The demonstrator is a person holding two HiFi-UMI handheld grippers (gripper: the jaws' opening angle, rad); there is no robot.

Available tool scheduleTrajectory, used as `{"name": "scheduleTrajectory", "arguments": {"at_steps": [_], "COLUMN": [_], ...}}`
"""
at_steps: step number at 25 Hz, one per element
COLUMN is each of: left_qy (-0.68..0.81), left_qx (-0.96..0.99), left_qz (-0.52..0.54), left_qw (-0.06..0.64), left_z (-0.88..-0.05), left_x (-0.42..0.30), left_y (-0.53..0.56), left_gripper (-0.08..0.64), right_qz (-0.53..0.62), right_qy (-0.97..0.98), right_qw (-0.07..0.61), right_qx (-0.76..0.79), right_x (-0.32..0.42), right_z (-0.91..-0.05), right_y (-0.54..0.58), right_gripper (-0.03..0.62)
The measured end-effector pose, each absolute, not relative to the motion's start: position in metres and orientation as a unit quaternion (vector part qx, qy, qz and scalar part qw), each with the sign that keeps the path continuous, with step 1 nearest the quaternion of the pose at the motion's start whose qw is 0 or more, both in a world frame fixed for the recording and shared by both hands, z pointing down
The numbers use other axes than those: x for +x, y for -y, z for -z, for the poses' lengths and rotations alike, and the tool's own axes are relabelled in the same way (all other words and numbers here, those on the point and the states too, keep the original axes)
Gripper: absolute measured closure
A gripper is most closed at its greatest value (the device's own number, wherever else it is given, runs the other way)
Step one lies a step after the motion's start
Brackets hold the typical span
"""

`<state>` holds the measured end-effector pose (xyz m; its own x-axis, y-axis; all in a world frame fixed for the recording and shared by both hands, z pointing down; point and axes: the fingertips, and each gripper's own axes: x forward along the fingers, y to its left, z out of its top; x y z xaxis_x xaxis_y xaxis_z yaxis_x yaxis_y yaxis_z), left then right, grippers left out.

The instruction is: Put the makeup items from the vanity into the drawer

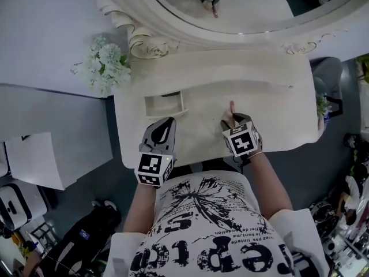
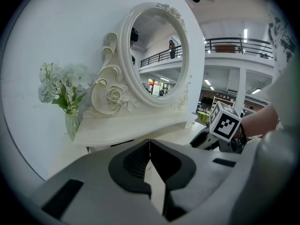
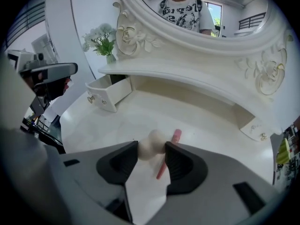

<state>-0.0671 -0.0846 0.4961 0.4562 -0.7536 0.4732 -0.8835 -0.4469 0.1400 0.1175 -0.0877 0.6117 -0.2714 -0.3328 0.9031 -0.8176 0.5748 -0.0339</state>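
Right gripper (image 3: 152,153) clamped a cream rounded foam makeup sponge (image 3: 151,143) between its fingertips; slim pink stick (image 3: 175,136) lay just past them. Left gripper (image 2: 149,149) fingers closed, nothing between.

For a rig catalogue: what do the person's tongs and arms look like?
The left tongs and right tongs are grey with black-lined jaws; each carries a cube of black-and-white square markers. Short white sleeves, black-printed T-shirt.
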Motion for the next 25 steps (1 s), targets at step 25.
{"name": "scheduleTrajectory", "arguments": {"at_steps": [25], "left_qy": [0.637], "left_qx": [0.735], "left_qz": [-0.130], "left_qw": [0.191], "left_z": [-0.471], "left_x": [-0.235], "left_y": [0.034], "left_gripper": [0.538], "right_qz": [-0.153], "right_qy": [0.865], "right_qw": [0.404], "right_qx": [0.253], "right_x": [-0.112], "right_z": [-0.541], "right_y": [0.126], "right_gripper": [0.386]}}
